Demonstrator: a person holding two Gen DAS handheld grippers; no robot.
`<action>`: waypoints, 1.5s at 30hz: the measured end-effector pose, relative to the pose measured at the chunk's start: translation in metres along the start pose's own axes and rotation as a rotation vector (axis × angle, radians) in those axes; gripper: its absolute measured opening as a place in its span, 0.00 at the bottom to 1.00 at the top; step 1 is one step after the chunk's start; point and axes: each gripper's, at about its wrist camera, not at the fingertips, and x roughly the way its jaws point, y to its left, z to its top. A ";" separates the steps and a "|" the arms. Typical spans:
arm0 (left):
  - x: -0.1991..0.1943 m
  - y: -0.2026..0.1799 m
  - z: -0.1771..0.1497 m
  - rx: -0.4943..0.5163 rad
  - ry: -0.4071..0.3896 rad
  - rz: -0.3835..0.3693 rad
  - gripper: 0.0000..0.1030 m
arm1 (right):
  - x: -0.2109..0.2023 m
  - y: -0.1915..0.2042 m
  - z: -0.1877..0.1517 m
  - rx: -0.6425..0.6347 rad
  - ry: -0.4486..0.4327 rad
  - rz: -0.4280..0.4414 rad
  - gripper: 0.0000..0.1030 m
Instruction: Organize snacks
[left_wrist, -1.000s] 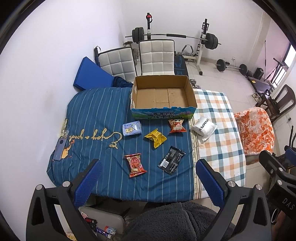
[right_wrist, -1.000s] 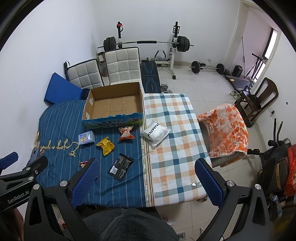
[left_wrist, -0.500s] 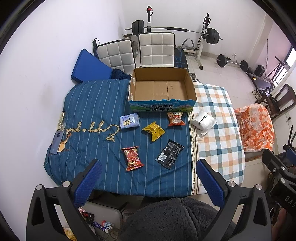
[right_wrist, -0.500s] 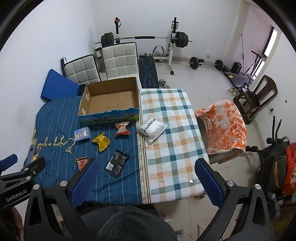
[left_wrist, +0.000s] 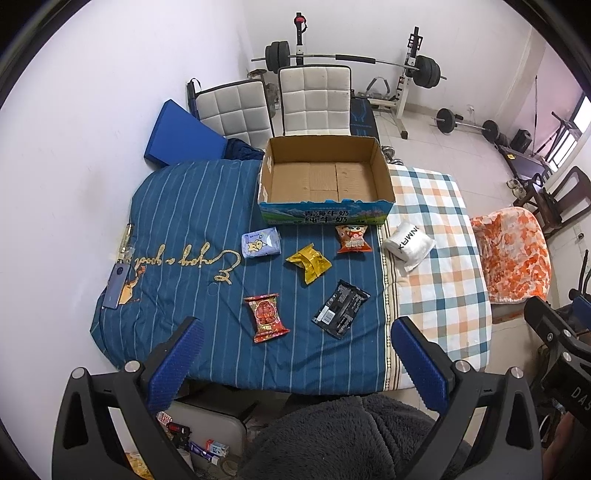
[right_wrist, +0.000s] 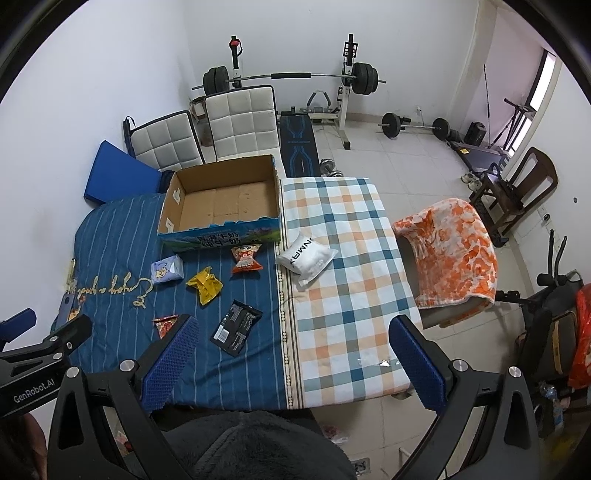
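Observation:
An empty cardboard box (left_wrist: 325, 177) (right_wrist: 221, 199) stands at the far side of the blue striped cloth. In front of it lie several snack packets: a pale blue one (left_wrist: 259, 242), a yellow one (left_wrist: 308, 263), an orange one (left_wrist: 352, 239), a red one (left_wrist: 266, 316), a black one (left_wrist: 340, 308) and a white one (left_wrist: 407, 245) on the checked cloth. In the right wrist view I see the black packet (right_wrist: 236, 326) and white packet (right_wrist: 306, 256). My left gripper (left_wrist: 295, 345) and right gripper (right_wrist: 295, 341) hang open, high above the near table edge, holding nothing.
A phone (left_wrist: 115, 282) lies at the left edge of the blue cloth. Two padded chairs (left_wrist: 314, 99) and a barbell rack (left_wrist: 354, 59) stand behind the table. An orange blanket (right_wrist: 450, 251) covers a seat to the right. Clutter (left_wrist: 199, 443) sits under the near edge.
Both grippers have drifted a little higher and back, so the table looks slightly farther away. The packets and the box have not moved.

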 end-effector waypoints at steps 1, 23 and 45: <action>-0.001 -0.001 -0.001 0.001 -0.002 0.001 1.00 | 0.004 -0.001 0.001 0.007 -0.003 0.005 1.00; 0.292 0.114 -0.026 -0.319 0.386 0.105 0.99 | 0.417 0.081 -0.066 0.260 0.650 0.111 1.00; 0.434 0.081 -0.050 -0.178 0.568 -0.016 0.44 | 0.501 0.151 -0.134 -0.017 0.751 -0.031 0.57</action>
